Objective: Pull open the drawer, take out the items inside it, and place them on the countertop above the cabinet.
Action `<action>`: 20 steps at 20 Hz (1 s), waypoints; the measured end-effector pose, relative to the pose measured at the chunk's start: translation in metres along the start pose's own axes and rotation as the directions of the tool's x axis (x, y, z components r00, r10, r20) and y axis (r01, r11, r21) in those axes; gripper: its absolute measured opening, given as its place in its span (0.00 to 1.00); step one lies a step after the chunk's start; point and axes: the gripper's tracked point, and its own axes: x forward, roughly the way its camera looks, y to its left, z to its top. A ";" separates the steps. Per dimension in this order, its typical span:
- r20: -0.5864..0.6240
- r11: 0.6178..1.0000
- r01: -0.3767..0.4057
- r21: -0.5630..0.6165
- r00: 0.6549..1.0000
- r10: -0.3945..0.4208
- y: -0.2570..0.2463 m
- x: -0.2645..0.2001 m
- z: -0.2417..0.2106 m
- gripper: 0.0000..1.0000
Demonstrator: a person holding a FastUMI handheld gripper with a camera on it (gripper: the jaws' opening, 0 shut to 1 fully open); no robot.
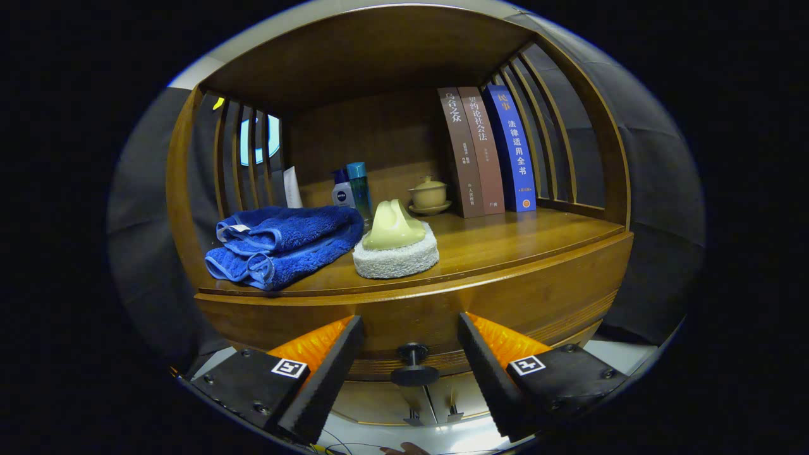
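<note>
Gripper open astride one knob — one towel, three books

Tongs level, fingers spread wide apart, gripping nothing.

The worktop and drawer are polished wood with a soft gloss. The blue towel is fluffy cloth, and the sponge has a rough white base under a smooth, shiny top. The open claw flanks a matt dark knob.
</note>
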 end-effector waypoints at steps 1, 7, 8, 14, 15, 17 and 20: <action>-0.011 1.000 0.010 0.005 1.000 -0.010 -0.003 -0.001 -0.001 1.00; 0.035 1.000 -0.030 0.001 0.999 0.030 0.005 -0.040 0.031 1.00; 0.054 0.999 -0.034 -0.015 0.998 0.035 0.006 -0.050 0.045 0.99; 0.169 0.996 -0.063 -0.064 0.983 0.073 0.026 -0.117 0.153 0.99; 0.187 0.995 -0.071 -0.066 0.979 0.082 0.029 -0.129 0.169 0.99; 0.215 0.994 -0.079 -0.073 0.972 0.093 0.034 -0.149 0.194 0.99; 0.232 0.992 -0.105 -0.072 0.965 0.119 0.043 -0.174 0.217 0.99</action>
